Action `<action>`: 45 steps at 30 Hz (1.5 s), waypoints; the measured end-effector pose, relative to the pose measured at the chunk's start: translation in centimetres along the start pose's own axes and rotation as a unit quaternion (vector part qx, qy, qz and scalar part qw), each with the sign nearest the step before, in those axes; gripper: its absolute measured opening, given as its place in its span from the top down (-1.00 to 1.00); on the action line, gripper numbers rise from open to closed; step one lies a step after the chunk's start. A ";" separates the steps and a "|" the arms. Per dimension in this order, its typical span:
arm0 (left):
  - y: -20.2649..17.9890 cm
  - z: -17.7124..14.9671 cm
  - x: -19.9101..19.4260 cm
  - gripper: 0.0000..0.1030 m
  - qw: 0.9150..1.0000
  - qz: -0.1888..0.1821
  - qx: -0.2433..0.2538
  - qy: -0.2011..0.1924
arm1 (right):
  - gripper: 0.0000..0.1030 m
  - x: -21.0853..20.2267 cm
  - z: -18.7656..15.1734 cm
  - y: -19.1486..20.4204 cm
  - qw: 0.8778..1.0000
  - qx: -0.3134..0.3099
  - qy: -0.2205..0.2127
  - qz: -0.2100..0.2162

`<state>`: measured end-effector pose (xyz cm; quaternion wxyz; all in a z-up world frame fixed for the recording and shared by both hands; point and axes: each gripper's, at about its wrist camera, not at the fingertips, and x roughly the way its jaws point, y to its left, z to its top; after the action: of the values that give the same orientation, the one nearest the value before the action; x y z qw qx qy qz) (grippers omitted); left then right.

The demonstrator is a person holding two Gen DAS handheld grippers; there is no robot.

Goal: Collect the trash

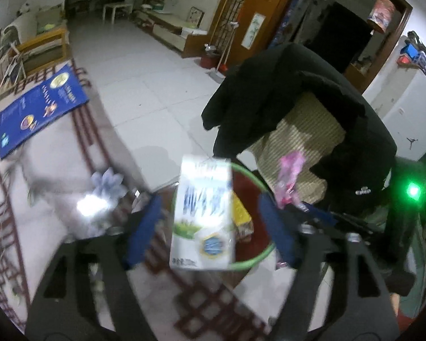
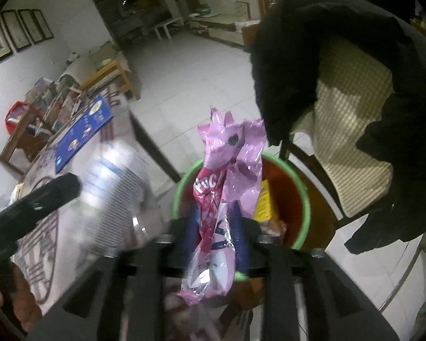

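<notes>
Biggest risk: the milk carton (image 1: pixel 203 218) sits between my left claw's (image 1: pixel 210 224) blue fingers (image 1: pixel 142 233) with a clear gap on each side, so I judge it loose or falling; if it is off line with the bin (image 1: pixel 265 187) it could clip the green rim and tumble to the floor
Cause: the carton is blurred and tilted, part of it over the table edge (image 1: pixel 162 261) rather than the bin mouth
Second risk: the pink wrapper (image 2: pixel 227 187) is limp and crinkly; when I let go it may cling to a pad or drift and catch on the rim instead of dropping in
Third risk: the black jacket (image 2: pixel 369 99) hangs off the chair (image 2: pixel 352 147) just beside the bin, and a wide swing could snag it
Left claw state: spread wide, gripping nothing that I can see
Right claw (image 2: pixel 213 227) state: clenched on the pink wrapper, which stands up between the fingers and trails down below them
Carton position: ahead of my left fingertips, between them, over the near side of the bin
Wrapper position: pinched at its middle, top end above the bin opening
Bin: on the floor between table and chair, yellow packaging (image 2: pixel 264 201) already inside
Other: blue booklet (image 1: pixel 39 108) lies far off on the table
</notes>
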<state>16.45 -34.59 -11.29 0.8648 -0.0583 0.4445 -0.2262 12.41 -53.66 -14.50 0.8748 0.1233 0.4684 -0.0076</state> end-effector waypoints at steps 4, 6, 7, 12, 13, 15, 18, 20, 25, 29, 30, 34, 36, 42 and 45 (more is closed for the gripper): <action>-0.6 1.5 -0.4 -0.71 1.000 0.008 0.002 -0.020 | -0.13 -0.1 0.4 -0.6 1.000 0.006 -0.012 -0.009; -0.2 2.0 -1.6 -0.79 0.999 0.021 0.002 -0.039 | -0.29 -0.7 0.7 -0.2 1.000 0.000 -0.025 -0.007; 0.0 2.1 -2.2 -0.80 0.999 0.026 0.002 -0.047 | -0.47 -1.3 0.7 0.2 0.999 -0.006 -0.036 -0.007; 1.9 2.5 -6.6 -0.89 0.994 0.053 -0.009 -0.096 | -0.87 -4.7 0.7 3.2 0.995 -0.032 -0.091 0.007; 2.3 2.5 -7.6 -0.89 0.992 0.058 -0.014 -0.107 | -0.86 -5.3 0.7 3.8 0.994 -0.038 -0.101 0.008; 3.2 2.3 -10.0 -0.89 0.989 0.069 -0.019 -0.130 | -0.86 -6.8 0.8 5.5 0.991 -0.052 -0.124 0.014; 3.9 2.0 -13.2 -0.90 0.983 0.087 -0.013 -0.160 | -0.86 -10.1 0.3 8.4 0.979 -0.074 -0.192 0.008; 4.4 1.4 -16.0 -0.90 0.976 0.103 -0.007 -0.193 | -0.86 -12.7 -0.7 10.5 0.961 -0.088 -0.261 0.007; 5.6 -0.4 -21.2 -0.90 0.958 0.131 0.001 -0.256 | -0.87 -15.4 -4.1 14.8 0.927 -0.101 -0.360 -0.027; 7.3 -1.4 -24.2 -0.90 0.951 0.138 -0.016 -0.277 | -0.87 -14.6 -4.9 16.7 0.955 -0.078 -0.286 -0.001; 7.7 -1.8 -24.9 -0.90 0.947 0.147 -0.017 -0.284 | -0.87 -14.6 -5.4 17.2 0.957 -0.074 -0.282 -0.001; 9.6 -2.7 -26.8 -0.90 0.941 0.158 -0.025 -0.298 | -0.87 -14.6 -6.7 19.7 0.956 -0.096 -0.278 -0.004; 10.4 -3.4 -27.5 -0.90 0.938 0.167 -0.029 -0.303 | -0.87 -14.5 -7.1 20.7 0.956 -0.102 -0.276 -0.001; 12.2 -4.6 -28.8 -0.90 0.931 0.200 -0.029 -0.305 | -0.87 -14.7 -8.6 23.4 0.955 -0.116 -0.274 0.012; 12.7 -4.8 -29.2 -0.90 0.929 0.206 -0.027 -0.306 | -0.87 -14.7 -9.0 24.3 0.954 -0.121 -0.273 0.015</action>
<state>2.25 -9.85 3.68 0.9845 -0.0549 0.1664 -0.0022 -0.08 -29.56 -2.09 0.9778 0.0165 0.2071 0.0288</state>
